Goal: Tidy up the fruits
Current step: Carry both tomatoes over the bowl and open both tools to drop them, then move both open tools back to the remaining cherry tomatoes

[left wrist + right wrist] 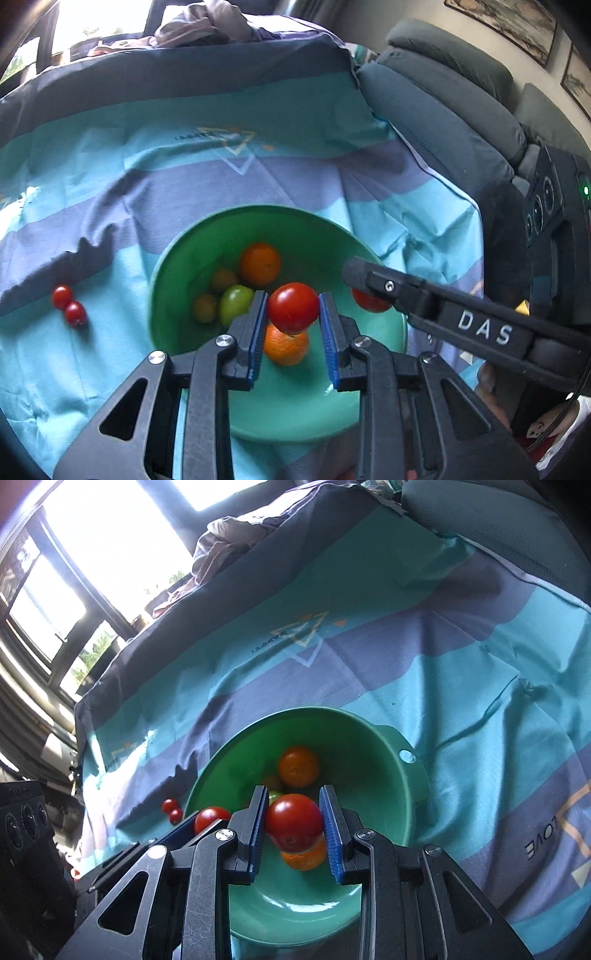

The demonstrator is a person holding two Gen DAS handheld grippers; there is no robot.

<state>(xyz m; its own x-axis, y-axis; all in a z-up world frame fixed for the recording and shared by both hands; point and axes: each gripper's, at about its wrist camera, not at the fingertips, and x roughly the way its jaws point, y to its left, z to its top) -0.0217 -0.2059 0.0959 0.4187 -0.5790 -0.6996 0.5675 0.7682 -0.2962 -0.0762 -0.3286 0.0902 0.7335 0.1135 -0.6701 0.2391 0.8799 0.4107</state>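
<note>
The left tool [293, 308] is clamped on a red tomato [293, 307], its blue pads pressing the fruit from both sides, and it hangs above the green bowl [173, 258]. The right tool [294, 821] is likewise closed on a second red tomato [293, 821] over the same bowl.

From the left wrist view, the right tool comes in from the right edge as a dark finger marked "DAS", and its tomato shows only as a red sliver below that finger. From the right wrist view, the left tool's tomato peeks out at the bowl's near left rim, half covered by dark linkage.

Inside the bowl lie an orange [259, 264] toward the far side, a green tomato [235, 303], and two dull, yellowish small fruits [223, 280] whose kind is hard to tell. Another orange [286, 347] sits right under the left tool's tomato, its top hidden by it.

Two small red tomatoes [69, 306] lie touching each other on the striped teal and grey cloth [110, 166], left of the bowl and apart from it. The bowl's near rim is cut off by the tool frames in both views.
</note>
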